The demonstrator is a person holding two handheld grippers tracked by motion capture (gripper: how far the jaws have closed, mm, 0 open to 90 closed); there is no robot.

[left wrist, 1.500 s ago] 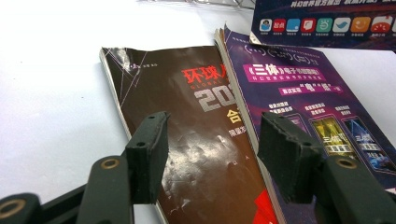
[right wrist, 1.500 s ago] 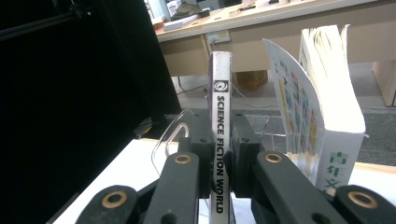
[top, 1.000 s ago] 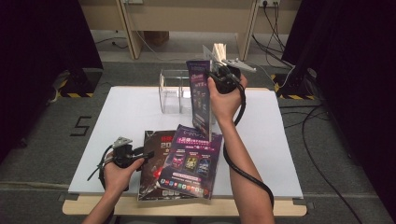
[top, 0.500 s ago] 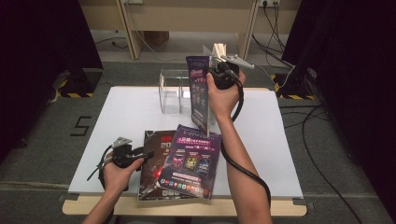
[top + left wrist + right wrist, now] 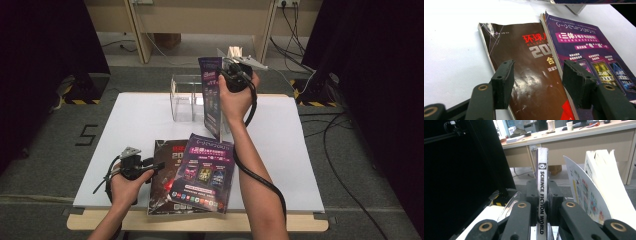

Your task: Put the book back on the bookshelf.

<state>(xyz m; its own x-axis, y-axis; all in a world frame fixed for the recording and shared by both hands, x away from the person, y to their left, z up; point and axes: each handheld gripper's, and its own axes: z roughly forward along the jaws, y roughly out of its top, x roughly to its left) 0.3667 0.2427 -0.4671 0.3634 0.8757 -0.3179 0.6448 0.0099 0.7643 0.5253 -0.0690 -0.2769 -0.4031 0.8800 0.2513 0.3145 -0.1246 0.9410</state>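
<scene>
The right gripper [image 5: 231,79] pinches an upright magazine [image 5: 212,95] by its spine, above the clear holder [image 5: 184,97] at the tabletop's [image 5: 135,125] far edge. The left gripper's [image 5: 150,165] fingers [image 5: 503,80] stand spread over the brown magazine [image 5: 524,67], beside the purple one [image 5: 584,47].

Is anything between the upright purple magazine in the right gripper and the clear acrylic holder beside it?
Nothing visible does. The right gripper clamps the upright purple magazine by its spine, and it stands right beside the clear acrylic holder with no object between them.
</scene>
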